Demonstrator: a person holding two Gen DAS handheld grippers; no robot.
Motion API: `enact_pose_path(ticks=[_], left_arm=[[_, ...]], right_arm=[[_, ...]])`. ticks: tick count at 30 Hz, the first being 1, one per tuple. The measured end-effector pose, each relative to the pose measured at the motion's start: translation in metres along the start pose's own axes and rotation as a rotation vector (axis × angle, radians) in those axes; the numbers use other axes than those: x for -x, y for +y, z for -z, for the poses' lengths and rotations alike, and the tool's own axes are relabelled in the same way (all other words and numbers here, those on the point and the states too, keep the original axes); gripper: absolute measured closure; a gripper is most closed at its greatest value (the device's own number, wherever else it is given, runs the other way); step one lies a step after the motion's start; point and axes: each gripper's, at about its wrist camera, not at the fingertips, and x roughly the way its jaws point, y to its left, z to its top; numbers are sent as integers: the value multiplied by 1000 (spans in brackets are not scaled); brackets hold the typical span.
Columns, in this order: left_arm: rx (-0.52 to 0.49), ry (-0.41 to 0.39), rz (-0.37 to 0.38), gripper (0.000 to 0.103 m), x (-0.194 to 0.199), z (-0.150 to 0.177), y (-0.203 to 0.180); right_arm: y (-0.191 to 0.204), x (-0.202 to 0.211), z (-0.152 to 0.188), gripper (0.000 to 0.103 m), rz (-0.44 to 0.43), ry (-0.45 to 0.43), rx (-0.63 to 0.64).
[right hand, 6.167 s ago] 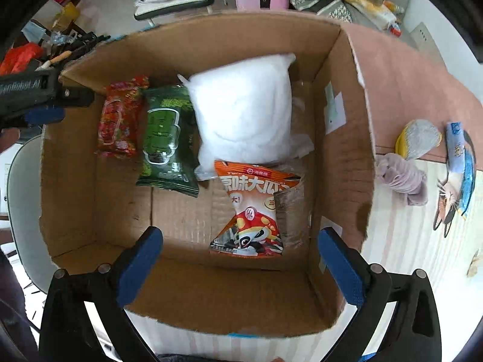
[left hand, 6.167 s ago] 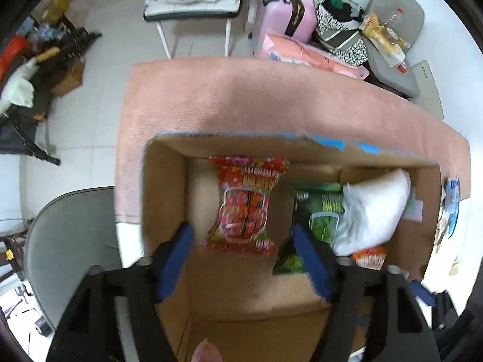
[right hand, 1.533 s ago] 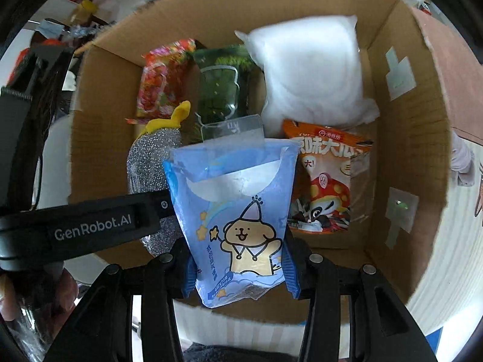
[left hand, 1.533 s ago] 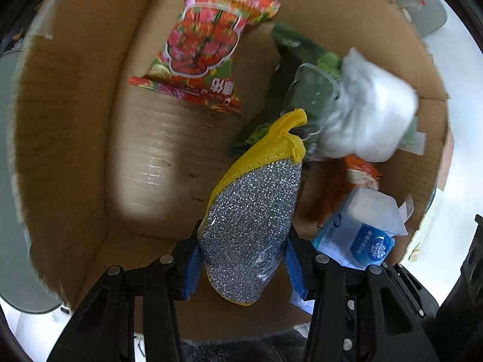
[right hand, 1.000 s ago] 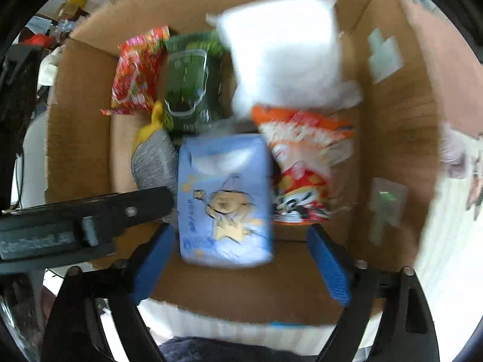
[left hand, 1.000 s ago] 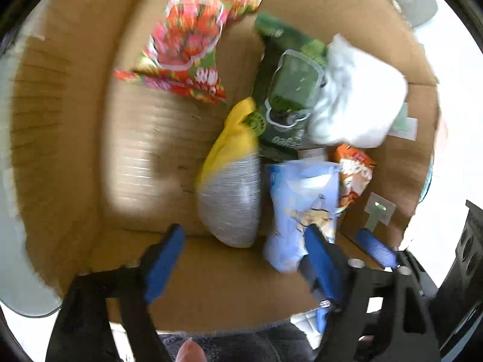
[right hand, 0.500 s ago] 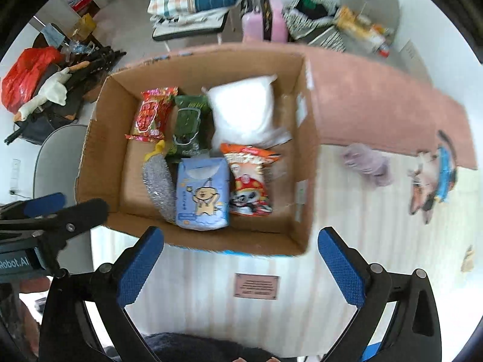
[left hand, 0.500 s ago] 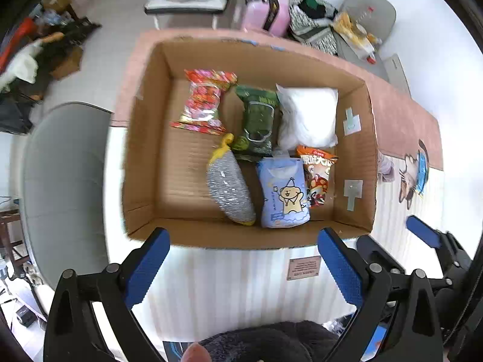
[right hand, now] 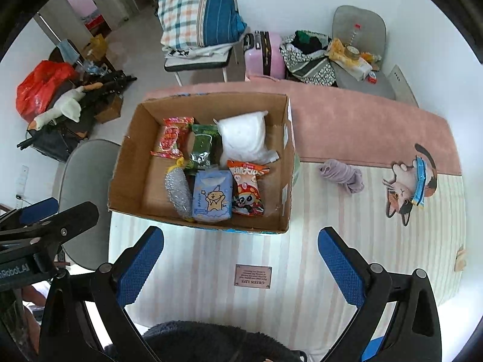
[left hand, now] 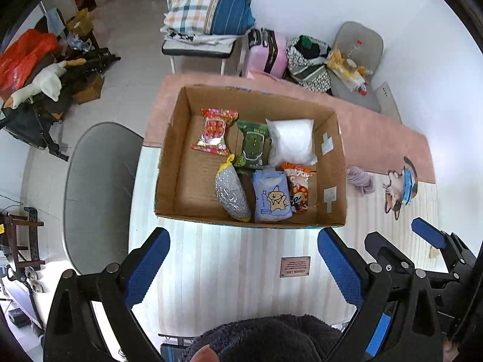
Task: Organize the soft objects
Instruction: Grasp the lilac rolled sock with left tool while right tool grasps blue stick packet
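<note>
An open cardboard box (left hand: 173, 157) (right hand: 129, 163) stands on the table and holds several soft packs. Among them are a silver scrubber with a yellow tip (left hand: 231, 193) (right hand: 178, 190), a blue tissue pack (left hand: 271, 200) (right hand: 212, 200), a white bag (left hand: 291, 141) (right hand: 244, 138), a red snack bag (left hand: 214, 131) and a green pack (left hand: 253, 147). A lilac cloth (left hand: 359, 178) (right hand: 341, 175) lies on the table right of the box. My left gripper (left hand: 243, 267) and right gripper (right hand: 240, 267) hang high above the table's near side, both open and empty.
A striped mat with a cat picture (right hand: 404, 184) covers the table; a pink cloth (right hand: 362, 120) covers its far side. A grey chair (left hand: 96, 199) stands at the left. Behind the table are a pink suitcase (left hand: 267, 51), a stool with a plaid bundle (right hand: 199, 15) and floor clutter.
Both grippers let go of the scrubber and the tissue pack inside the box, opened wide and rose well above it. The two items now lie in the box.
</note>
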Motion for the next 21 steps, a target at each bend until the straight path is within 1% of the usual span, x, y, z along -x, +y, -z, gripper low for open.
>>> enact_pose_path(ticks=[4,7,10,12,14,16,17,19,20,21], left_arm=[[9,-42,-6,3,19,1,-5],[21,-54,-7,3,25,0,-10],[23,-74,-25,3,28,-4,-21],[26,-82,-21,3,26,-7,-30],[31,-97,-18,3,21,-12,-44],[31,-87,18,3,11,-19,-65],[27,-75,37,3,4,-21,-76],[-1,-38,99,3,-18,-30,-112],[-13,-18,113,3,-26,-32,-124],[-33,15,143,3,-39,-35,-145]], right_arm=[[-2,17,-1,0,-17,-31,9],[-5,25,-4,0,-41,-43,12],[-14,28,-7,0,-75,-51,1],[-29,28,-9,0,-100,-56,-28],[-50,26,-11,0,-105,-62,-58],[-77,21,-13,0,-95,-49,-96],[-89,19,-15,0,-88,-42,-112],[-129,12,-17,0,-43,-24,-164],[-154,8,-17,0,-20,-21,-193],[-177,4,-17,0,4,-18,-225]])
